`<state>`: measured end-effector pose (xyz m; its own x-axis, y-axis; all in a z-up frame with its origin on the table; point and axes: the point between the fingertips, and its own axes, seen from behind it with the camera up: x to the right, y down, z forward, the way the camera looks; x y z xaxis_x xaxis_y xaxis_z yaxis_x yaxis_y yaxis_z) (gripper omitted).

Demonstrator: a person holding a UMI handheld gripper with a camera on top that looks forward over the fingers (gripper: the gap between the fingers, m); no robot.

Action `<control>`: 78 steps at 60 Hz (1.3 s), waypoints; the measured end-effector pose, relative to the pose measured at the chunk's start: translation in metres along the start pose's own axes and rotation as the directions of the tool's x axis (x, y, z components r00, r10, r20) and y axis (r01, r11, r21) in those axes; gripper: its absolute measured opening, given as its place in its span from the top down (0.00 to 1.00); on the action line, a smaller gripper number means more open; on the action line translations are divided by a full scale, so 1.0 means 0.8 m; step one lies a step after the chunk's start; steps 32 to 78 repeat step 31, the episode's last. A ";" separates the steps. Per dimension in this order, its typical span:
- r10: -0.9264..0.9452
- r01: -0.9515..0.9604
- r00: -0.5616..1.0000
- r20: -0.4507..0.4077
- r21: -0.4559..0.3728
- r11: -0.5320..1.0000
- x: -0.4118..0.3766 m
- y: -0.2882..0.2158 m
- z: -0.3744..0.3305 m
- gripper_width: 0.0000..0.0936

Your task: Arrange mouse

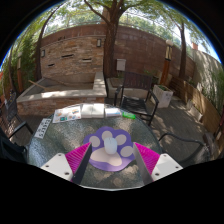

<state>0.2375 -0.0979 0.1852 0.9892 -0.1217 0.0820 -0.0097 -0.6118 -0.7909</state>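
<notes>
**Risk of a missed or skewed grasp at the paw-shaped pad**

An outdoor patio is seen, bounded by a brick wall (pixel 75 50) with a tree (pixel 112 20) rising behind it. A round glass table (pixel 60 150) fills the foreground, with a few papers or cards (pixel 80 112) laid on its far side.

On the near part of the table a purple paw-shaped mouse pad (pixel 112 148) lies flat, and a light object, probably the mouse (pixel 110 141), is resting on it; its outline is hard to make out.

The gripper (pixel 112 160) is held spread wide, nothing gripped, its pink pads (pixel 78 157) flanking the pad.

If the fingers are closed from here, the pad edge could be caught instead of the mouse, and both could be dragged across the slick glass. A slanted approach could nudge the mouse off the pad.
</notes>
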 end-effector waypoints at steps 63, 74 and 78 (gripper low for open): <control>0.004 -0.004 1.000 -0.012 0.006 1.000 -0.040 0.070 -0.185 0.10; 0.004 -0.004 1.000 -0.012 0.006 1.000 -0.040 0.070 -0.185 0.10; 0.004 -0.004 1.000 -0.012 0.006 1.000 -0.040 0.070 -0.185 0.10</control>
